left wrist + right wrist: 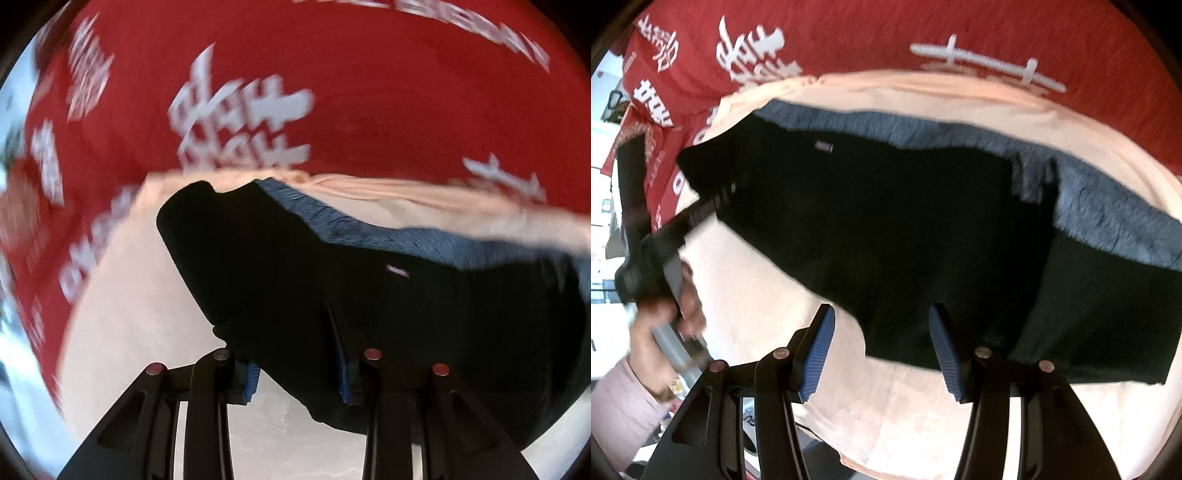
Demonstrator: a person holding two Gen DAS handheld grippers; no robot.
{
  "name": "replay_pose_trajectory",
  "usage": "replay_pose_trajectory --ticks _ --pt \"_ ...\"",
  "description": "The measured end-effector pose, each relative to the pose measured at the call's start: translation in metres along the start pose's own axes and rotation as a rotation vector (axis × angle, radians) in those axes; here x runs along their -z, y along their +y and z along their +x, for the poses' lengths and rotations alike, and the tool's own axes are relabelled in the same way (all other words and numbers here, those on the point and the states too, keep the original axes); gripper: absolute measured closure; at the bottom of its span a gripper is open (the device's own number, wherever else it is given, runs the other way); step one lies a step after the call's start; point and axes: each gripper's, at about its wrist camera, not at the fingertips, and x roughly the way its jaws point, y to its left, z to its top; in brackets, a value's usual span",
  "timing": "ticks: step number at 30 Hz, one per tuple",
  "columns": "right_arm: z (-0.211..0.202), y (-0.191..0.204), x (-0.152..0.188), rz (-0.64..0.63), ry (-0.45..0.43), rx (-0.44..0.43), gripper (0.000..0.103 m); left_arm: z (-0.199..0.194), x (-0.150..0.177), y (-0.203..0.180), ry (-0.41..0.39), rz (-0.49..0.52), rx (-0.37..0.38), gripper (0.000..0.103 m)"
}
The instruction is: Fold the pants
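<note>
Dark pants [886,221] spread on the peach-covered desk [757,280], fleecy blue lining upturned: soft, limp, light, best pinched at a hem corner. Left hand-held gripper [299,373] apparently nipping the near edge; right hand-held gripper [882,354] spread, empty.

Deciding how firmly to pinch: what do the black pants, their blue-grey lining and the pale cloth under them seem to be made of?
Black pants: matte, soft-looking fabric, probably a knit or fleece; it shows no shine and drapes limply.
Blue-grey lining: fuzzy, brushed pile, likely fleece; a fibrous nap shows along the turned-out edge.
Pale cloth: thin, smooth woven sheet, possibly cotton; it wrinkles softly at its border. Motion blur leaves all three uncertain.
</note>
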Motion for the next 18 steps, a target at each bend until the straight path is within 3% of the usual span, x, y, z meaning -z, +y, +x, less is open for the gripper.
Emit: replay_pose_trajectory --ticks 4,8,13,16,18 --pt "-0.02 0.001 -0.037 0.007 -0.027 -0.063 0.046 -0.005 0.006 -0.014 -0.03 0.128 -0.024 0.069" --pt "-0.035 0.027 -0.082 -0.054 -0.039 -0.137 0.033 -0.009 0.007 -0.02 -0.048 0.177 -0.039 0.069" --pt "-0.013 0.086 -0.141 -0.158 0.085 -0.243 0.029 -0.013 0.01 -0.029 -0.068 0.223 -0.061 0.069" --pt "0.008 0.127 -0.16 -0.248 0.143 -0.251 0.029 -0.014 0.01 -0.032 -0.075 0.235 -0.068 0.069" --pt "0.034 0.152 -0.169 -0.283 0.227 -0.243 0.028 -0.016 0.012 -0.033 -0.082 0.239 -0.07 0.069"
